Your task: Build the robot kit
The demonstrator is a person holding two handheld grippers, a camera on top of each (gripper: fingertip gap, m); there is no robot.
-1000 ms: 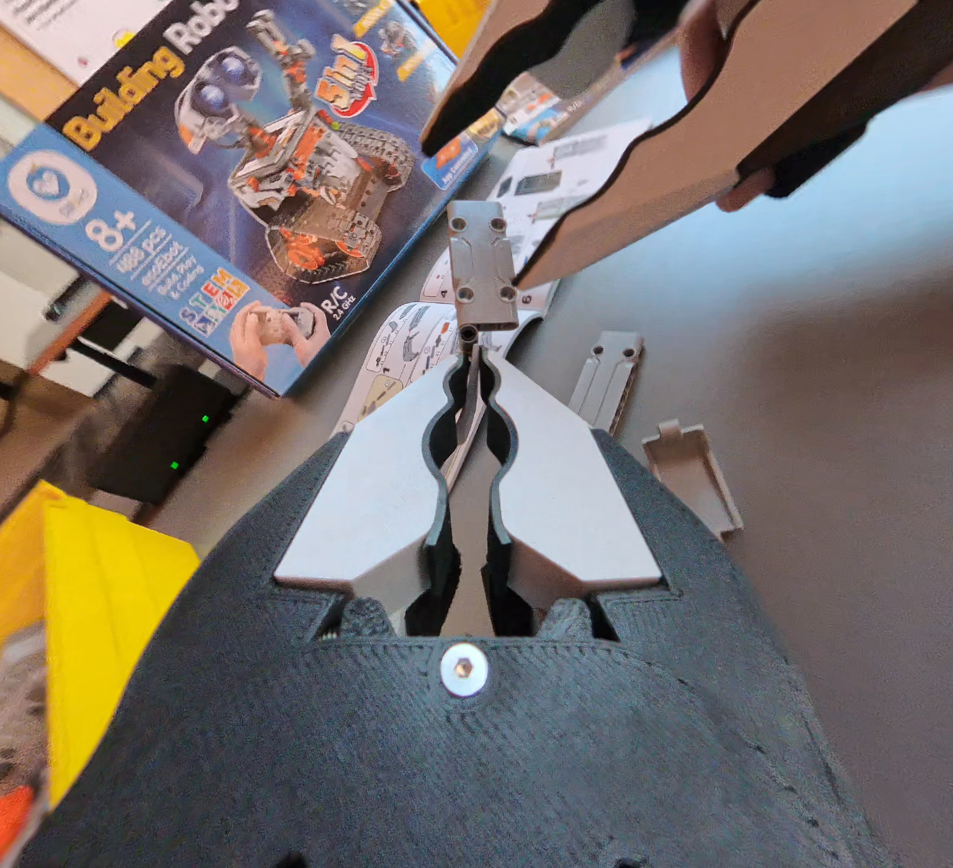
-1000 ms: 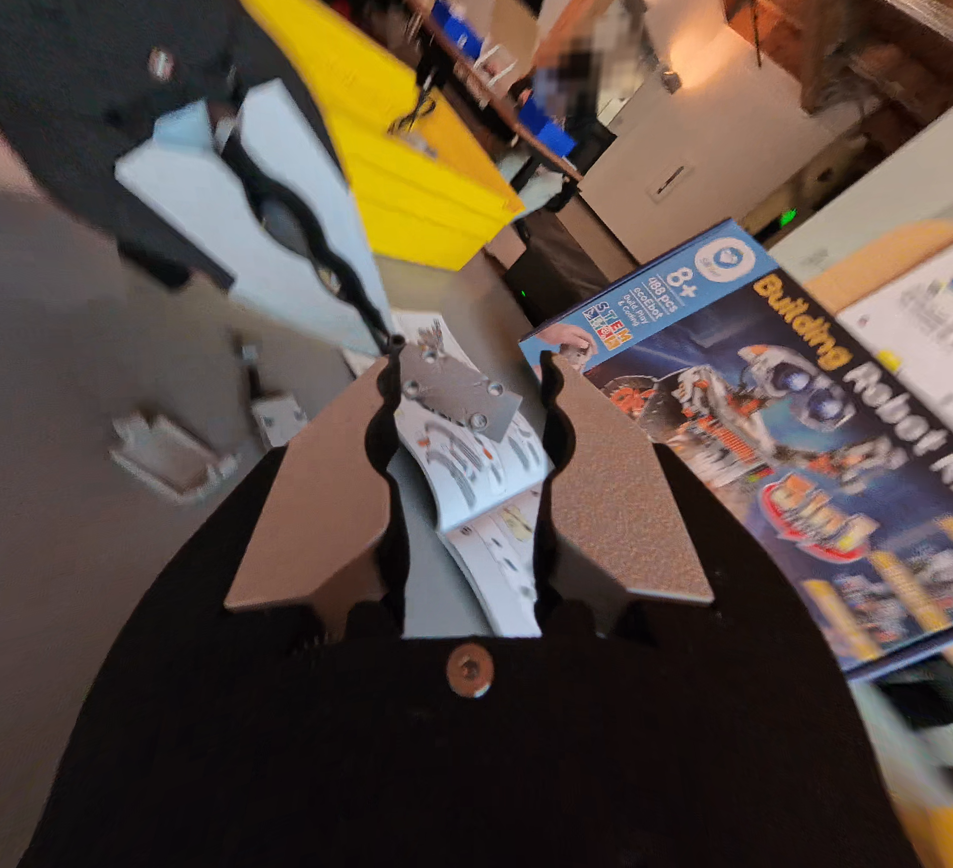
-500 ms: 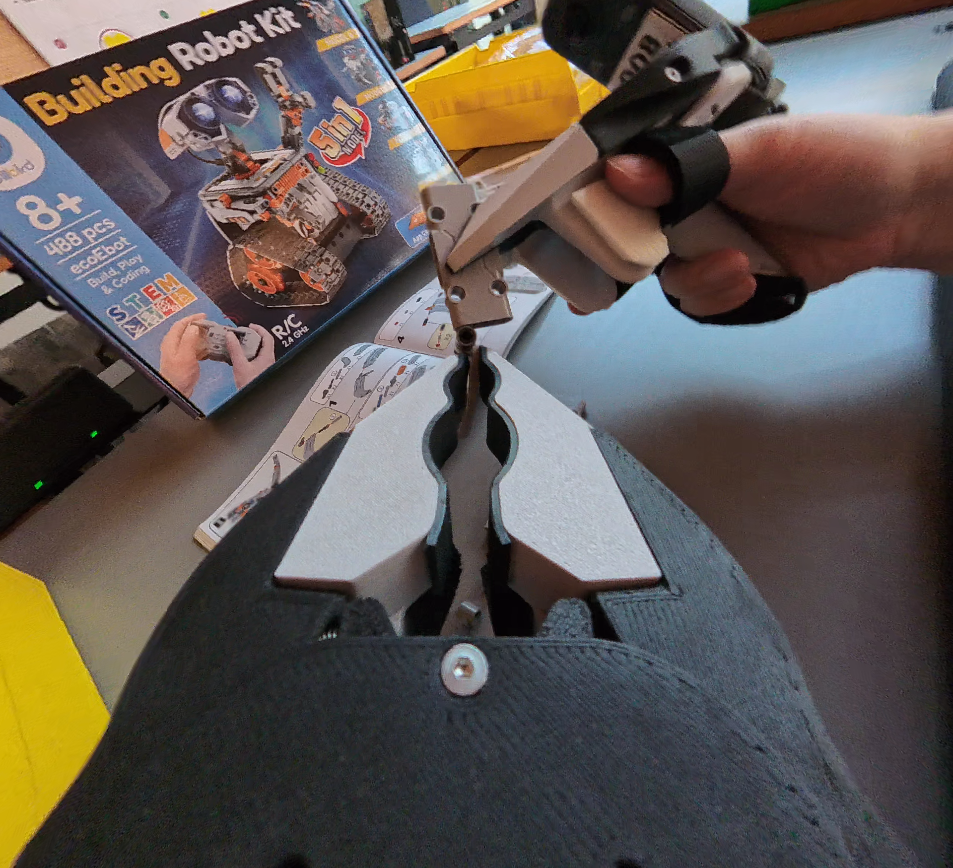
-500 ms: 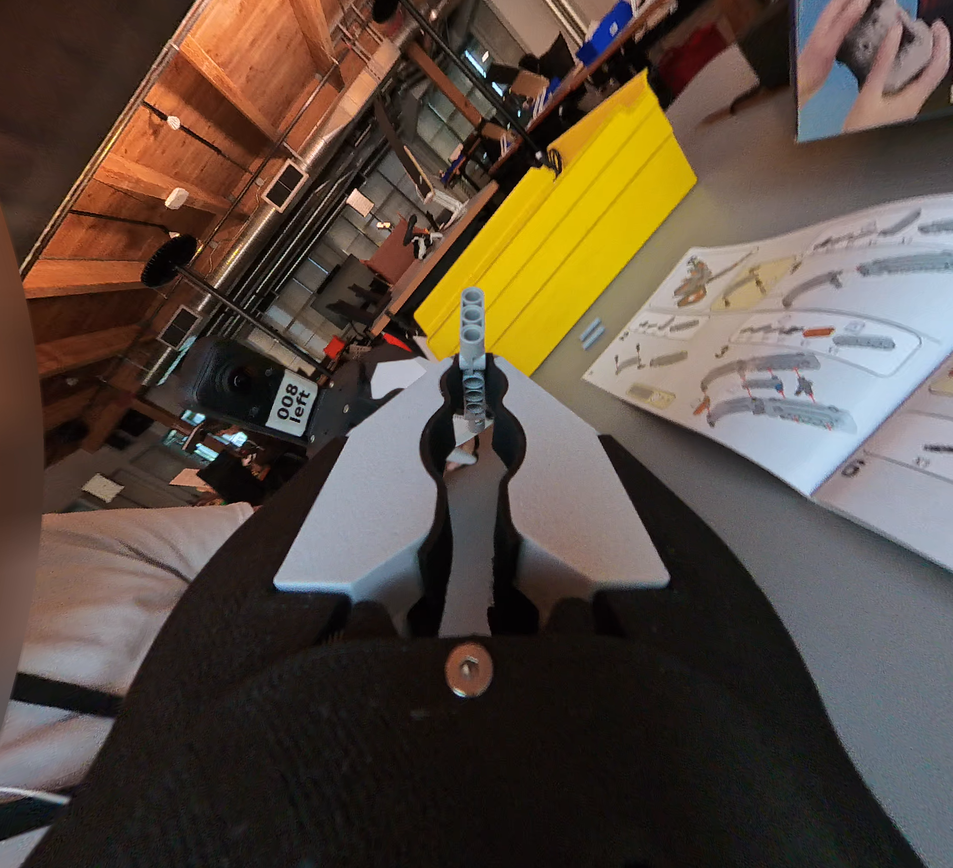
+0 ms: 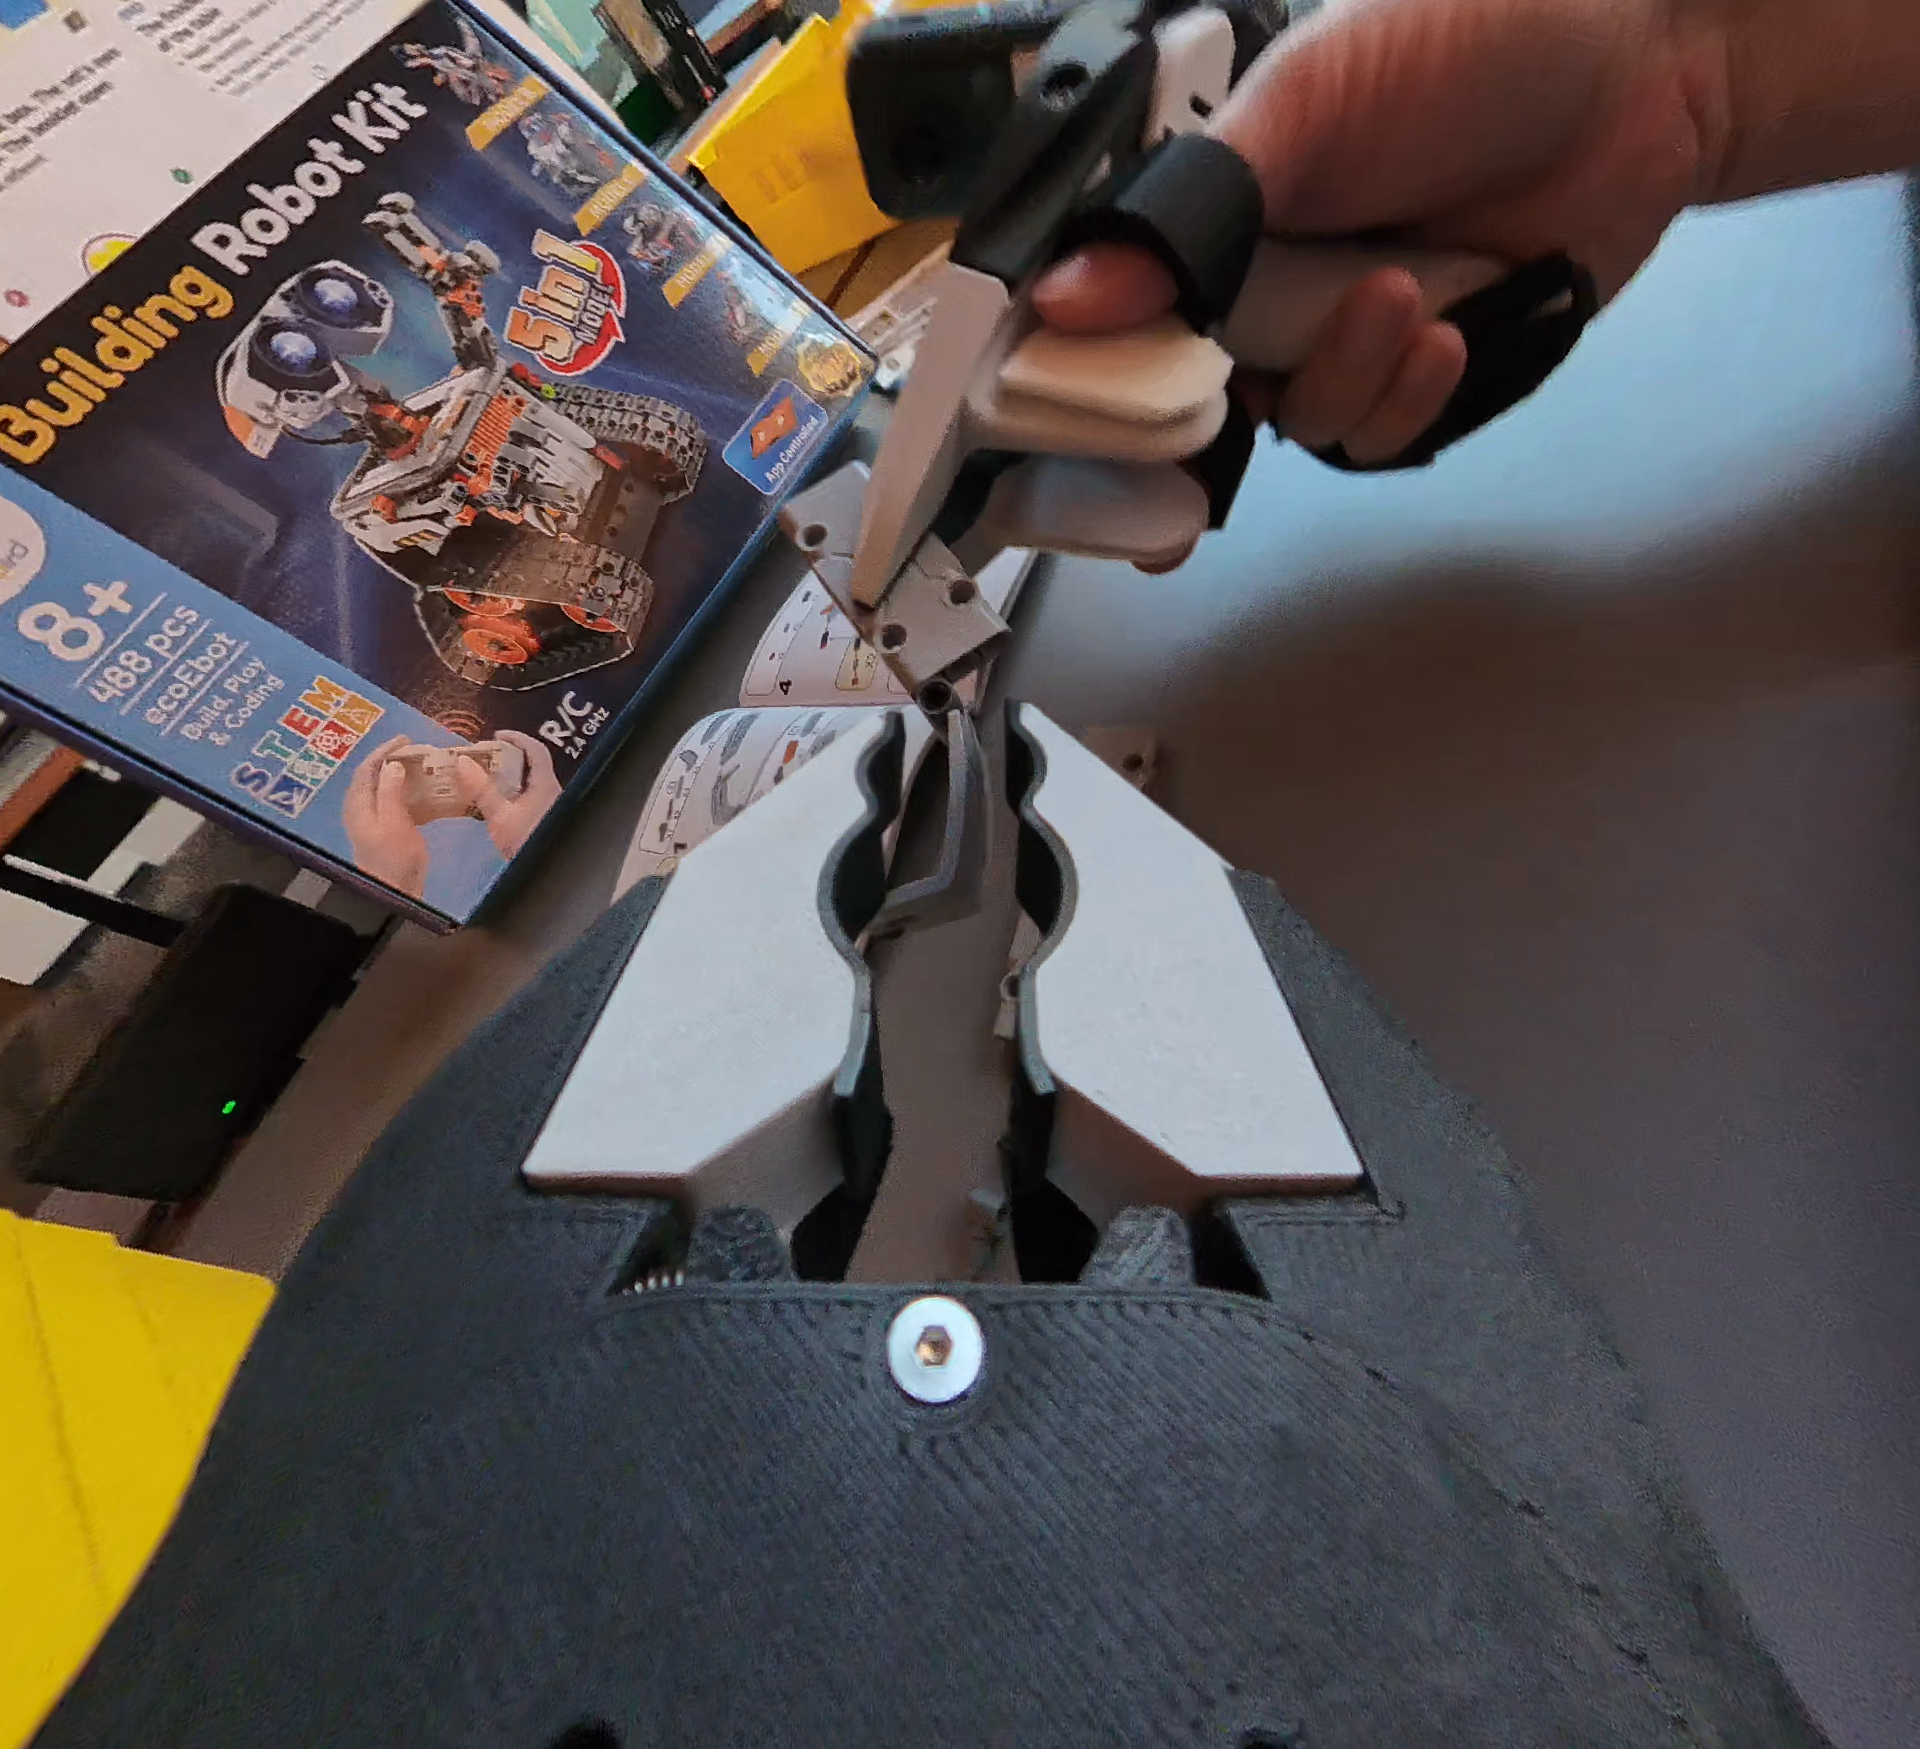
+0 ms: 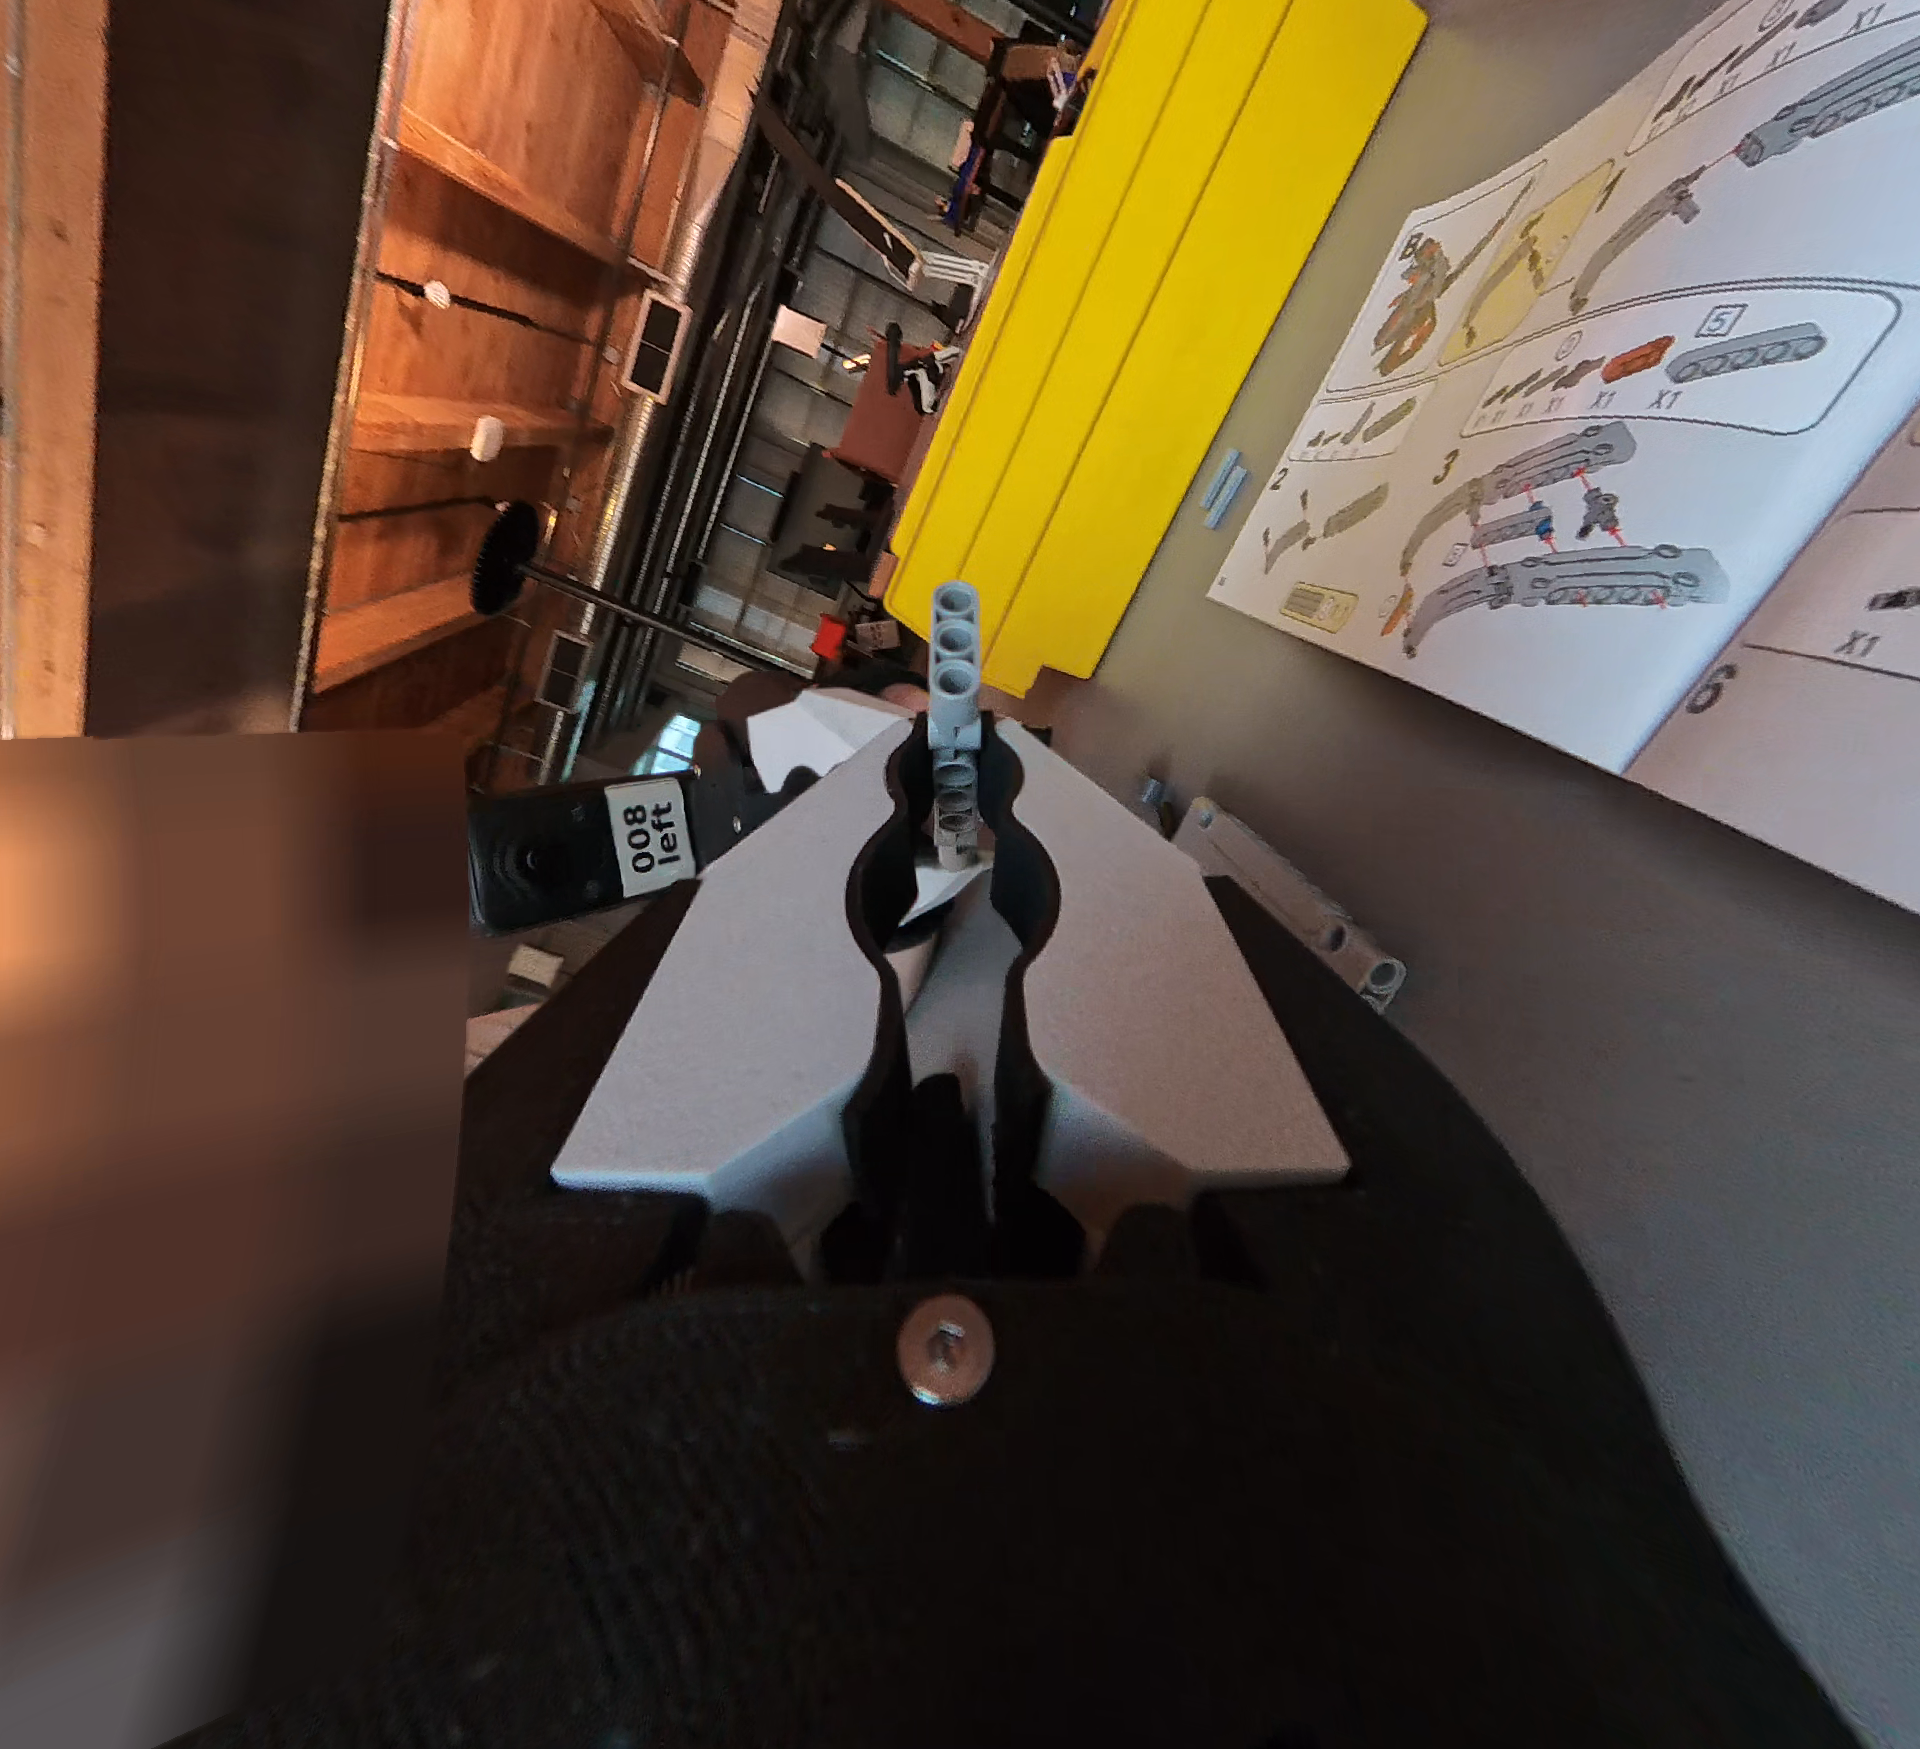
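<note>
**Two claws meet tip to tip above the counter**

The left claw, jaws slightly parted, loosely cradles a curved grey plastic beam whose long axis points forward; its top hole touches the flat grey holed plate pinched shut in the right claw, which comes down from above, over the open instruction booklet on the grey counter.

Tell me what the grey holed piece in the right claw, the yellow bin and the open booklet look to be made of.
Grey holed piece: apparently moulded plastic, matt, with clean round holes and even colour; the right claw pinches it.
Yellow bin: likely hard plastic, smooth, slightly glossy, with uniform colour and moulded steps.
Open booklet: printed paper, thin, flat on the table, pages faintly sheened.
</note>
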